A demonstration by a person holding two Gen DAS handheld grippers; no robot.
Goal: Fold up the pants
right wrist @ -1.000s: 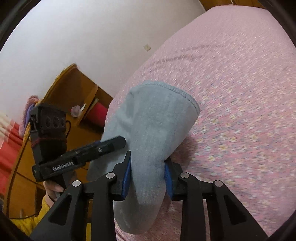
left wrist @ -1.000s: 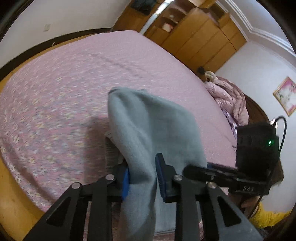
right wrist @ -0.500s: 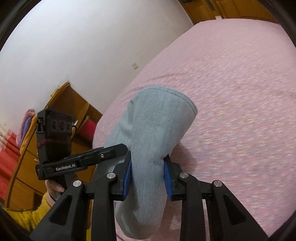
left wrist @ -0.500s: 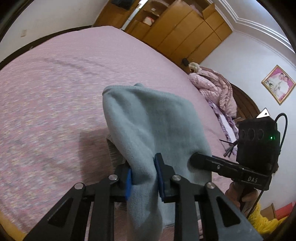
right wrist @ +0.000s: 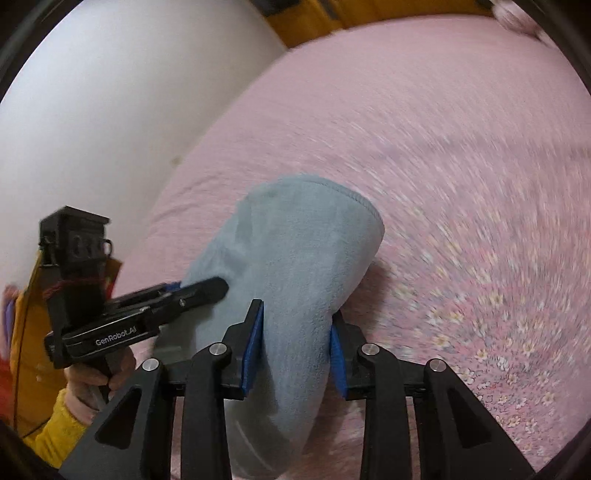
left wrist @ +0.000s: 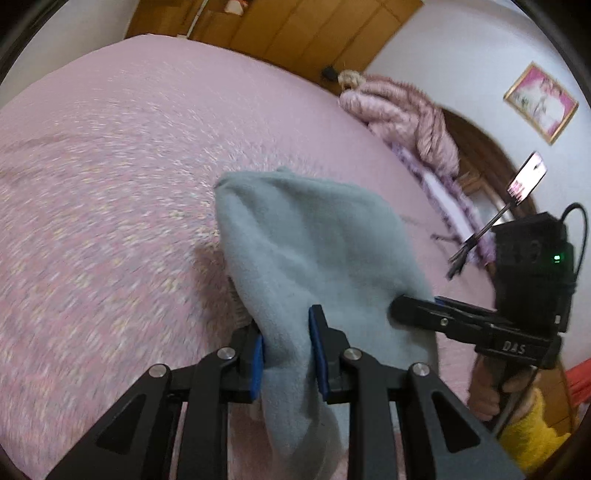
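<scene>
The grey-blue pants [left wrist: 314, 240] hang bunched between both grippers above a pink flowered bed [left wrist: 110, 166]. My left gripper [left wrist: 286, 345] is shut on one edge of the pants. My right gripper [right wrist: 295, 345] is shut on the other edge, where the pants [right wrist: 295, 258] show a stitched hem. In the left wrist view the right gripper [left wrist: 413, 310] sits at the right, pinching the cloth. In the right wrist view the left gripper [right wrist: 199, 290] sits at the left, pinching the cloth. The lower part of the pants is hidden below both frames.
A pink quilt [left wrist: 402, 107] is heaped at the bed's far corner by a wooden headboard [left wrist: 491, 155]. Wooden wardrobes [left wrist: 295, 29] stand behind the bed. A white wall [right wrist: 110, 92] runs along the bed's other side. A phone on a stand [left wrist: 524, 177] is near the headboard.
Both grippers have swung with the pants toward the middle of the bed, still shut on the cloth. The background is motion-blurred now.
</scene>
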